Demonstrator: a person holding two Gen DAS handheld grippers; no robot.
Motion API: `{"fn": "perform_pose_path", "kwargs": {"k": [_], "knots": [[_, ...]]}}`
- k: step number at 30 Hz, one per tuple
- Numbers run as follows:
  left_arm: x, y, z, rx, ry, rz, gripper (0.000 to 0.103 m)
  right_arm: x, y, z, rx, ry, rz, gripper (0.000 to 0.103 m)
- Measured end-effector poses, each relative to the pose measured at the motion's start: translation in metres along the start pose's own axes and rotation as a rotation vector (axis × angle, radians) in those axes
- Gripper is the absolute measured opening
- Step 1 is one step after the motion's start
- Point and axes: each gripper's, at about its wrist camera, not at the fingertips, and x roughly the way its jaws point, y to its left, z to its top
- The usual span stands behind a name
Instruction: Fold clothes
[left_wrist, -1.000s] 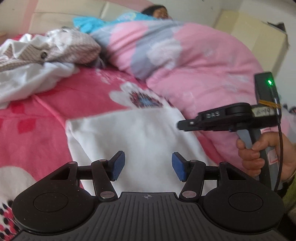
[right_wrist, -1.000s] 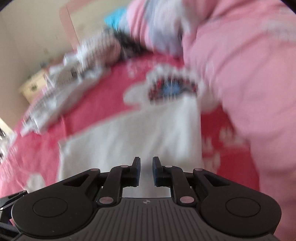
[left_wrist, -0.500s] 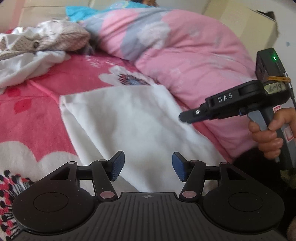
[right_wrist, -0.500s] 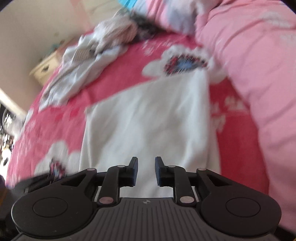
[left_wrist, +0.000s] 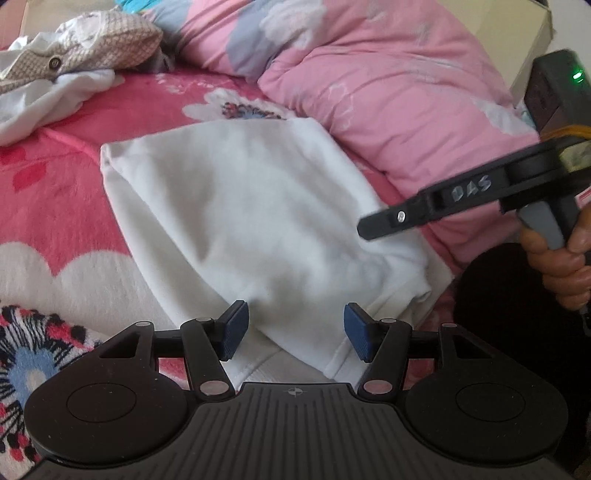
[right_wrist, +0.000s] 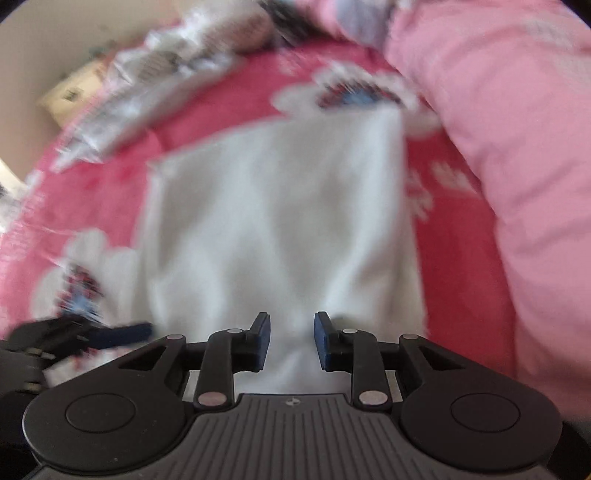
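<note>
A white folded garment (left_wrist: 258, 221) lies flat on the pink and red flowered bedspread (left_wrist: 55, 192). Its near hem reaches down between the fingers of my left gripper (left_wrist: 295, 330), which hangs open just above that end and grips nothing. A hand holds my right gripper (left_wrist: 364, 229) from the right, its tip over the garment's right edge. In the blurred right wrist view the right gripper (right_wrist: 291, 338) is over the garment (right_wrist: 277, 221). Its jaws stand a little apart, with only cloth below them. The left gripper's blue pad (right_wrist: 122, 332) shows at lower left.
A heap of unfolded clothes (left_wrist: 66, 66) lies at the far left of the bed. A thick pink quilt (left_wrist: 406, 96) is bunched along the right side, close to the garment. A cardboard box (left_wrist: 532, 44) stands behind it. A pale cabinet (right_wrist: 70, 96) is beside the bed.
The left wrist view has come nearer and tipped down, so the garment's near hem now shows between its fingers. The right gripper's jaws have parted a little, and it has shifted over the garment.
</note>
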Motion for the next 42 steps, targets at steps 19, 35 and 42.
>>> {"fn": "perform_pose_path", "kwargs": {"k": [19, 35, 42], "knots": [[-0.005, -0.013, 0.003, 0.021, -0.009, -0.047, 0.058, 0.002, -0.004, -0.006, 0.009, -0.017, 0.007, 0.026], [0.018, -0.033, -0.01, 0.146, 0.073, -0.007, 0.063, 0.002, -0.007, -0.008, 0.017, -0.029, 0.018, 0.026], [0.017, -0.031, -0.009, 0.137, 0.07, -0.01, 0.063, 0.002, -0.006, -0.008, 0.014, -0.033, 0.016, 0.027]]}}
